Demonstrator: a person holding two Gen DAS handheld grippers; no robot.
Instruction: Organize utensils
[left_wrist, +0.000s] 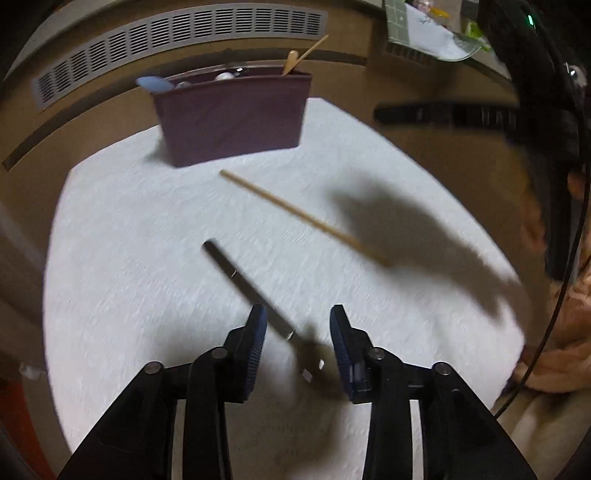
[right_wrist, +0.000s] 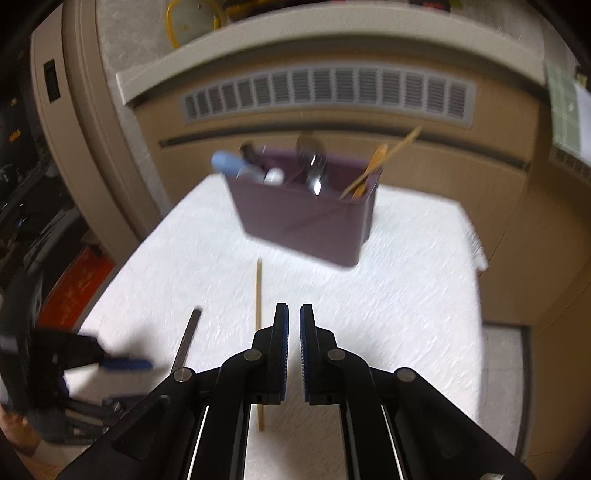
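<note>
Straddling dark metal utensil handle (left_wrist: 243, 280) at frame bottom with left hand-held gripper (left_wrist: 298, 325), jaws parted, not yet gripping. Hovering right hand-held gripper (right_wrist: 294, 321) closed, empty, beside wooden chopstick (right_wrist: 259, 332). Awaiting both: purple caddy (left_wrist: 232, 118), upper centre.

No text, label, brand or number can be read anywhere in either view; both pictures are blurred, from twelve o'clock round to six.

On the counter (right_wrist: 406, 295) the utensil holder (right_wrist: 306, 221) stands at the far side, with spoons in it. Before it lies a chopstick (right_wrist: 258, 295), and left of the chopstick a knife (right_wrist: 186, 339).
</note>
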